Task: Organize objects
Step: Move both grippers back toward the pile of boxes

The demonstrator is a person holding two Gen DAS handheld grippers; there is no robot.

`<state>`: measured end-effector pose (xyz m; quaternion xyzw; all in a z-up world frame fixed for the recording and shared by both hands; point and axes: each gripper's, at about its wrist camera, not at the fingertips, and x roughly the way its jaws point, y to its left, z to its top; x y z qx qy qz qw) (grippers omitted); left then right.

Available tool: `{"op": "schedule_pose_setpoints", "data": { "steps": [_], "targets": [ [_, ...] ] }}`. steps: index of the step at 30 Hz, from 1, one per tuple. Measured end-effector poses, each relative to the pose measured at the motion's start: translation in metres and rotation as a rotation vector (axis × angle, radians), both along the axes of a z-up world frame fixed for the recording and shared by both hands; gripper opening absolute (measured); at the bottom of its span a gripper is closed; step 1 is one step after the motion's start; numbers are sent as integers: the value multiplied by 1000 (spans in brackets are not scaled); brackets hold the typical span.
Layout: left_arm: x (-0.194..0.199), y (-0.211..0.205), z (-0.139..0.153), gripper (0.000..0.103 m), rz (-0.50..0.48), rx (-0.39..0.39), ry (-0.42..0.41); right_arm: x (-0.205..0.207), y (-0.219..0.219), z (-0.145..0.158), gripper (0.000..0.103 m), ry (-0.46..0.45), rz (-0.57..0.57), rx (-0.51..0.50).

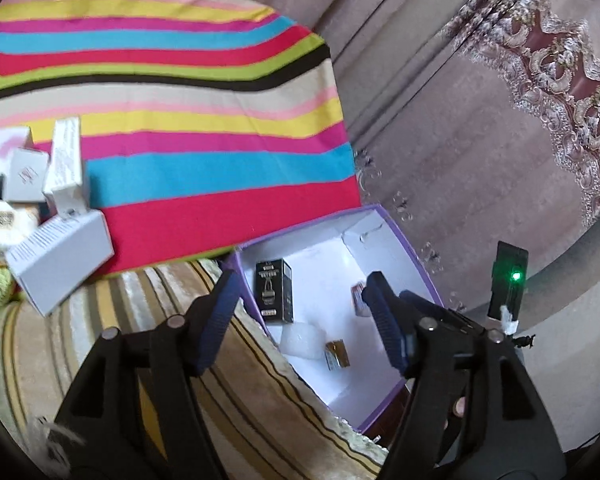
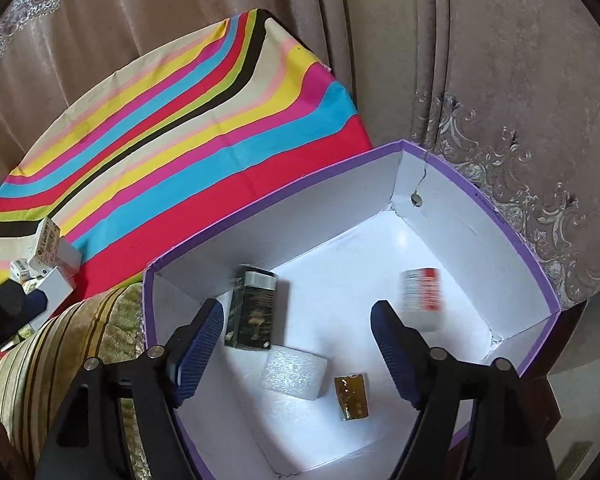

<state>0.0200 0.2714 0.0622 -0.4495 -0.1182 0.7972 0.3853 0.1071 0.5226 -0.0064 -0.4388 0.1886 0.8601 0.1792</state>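
A purple box [image 2: 280, 196] with a white inside stands beside a striped cloth [image 2: 172, 140]. In it lie a black carton [image 2: 254, 312], a white foam block [image 2: 294, 372], a small gold packet [image 2: 352, 396] and a blurred red-and-white carton [image 2: 420, 296]. My right gripper [image 2: 298, 306] hangs open over the box with nothing between its fingers. My left gripper [image 1: 302, 280] is open too, over the near-left rim of the purple box [image 1: 380, 216]. The black carton [image 1: 274, 292] lies below it. A pile of white cartons [image 1: 60, 248] sits on the cloth to the left.
Beige curtains [image 1: 460, 120] with embroidered trim hang behind the box and cloth. A striped cushion [image 1: 240, 380] runs along the box's near-left side. A black device with a green light [image 1: 510, 280] stands at the right of the left wrist view.
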Motion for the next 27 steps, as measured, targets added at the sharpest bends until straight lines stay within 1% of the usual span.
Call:
{"op": "schedule_pose_setpoints", "data": {
  "steps": [2, 5, 8, 11, 17, 19, 22, 24, 27],
  "targets": [
    [0, -4, 4, 71, 11, -13, 23, -1, -4, 0, 78, 2, 11, -4],
    [-2, -12, 5, 71, 27, -33, 22, -5, -10, 1, 78, 6, 34, -17],
    [-5, -30, 3, 71, 55, -28, 10, -11, -23, 2, 78, 11, 78, -28],
    [-4, -51, 6, 71, 98, -40, 24, -16, -33, 4, 78, 16, 110, -31],
    [-5, -112, 12, 71, 235, -42, 50, -28, -56, 12, 78, 22, 185, -23],
    [-4, -130, 11, 71, 278, -51, 56, -32, -64, 15, 78, 23, 217, -6],
    [-4, -159, 7, 71, 340, -58, 36, -37, -73, 21, 78, 38, 246, -20],
    [-4, -174, 4, 71, 375, -72, 28, -41, -79, 25, 78, 46, 266, -31],
    [-3, -192, -1, 71, 414, -115, 18, -48, -94, 29, 78, 51, 307, -23]
  ]
}}
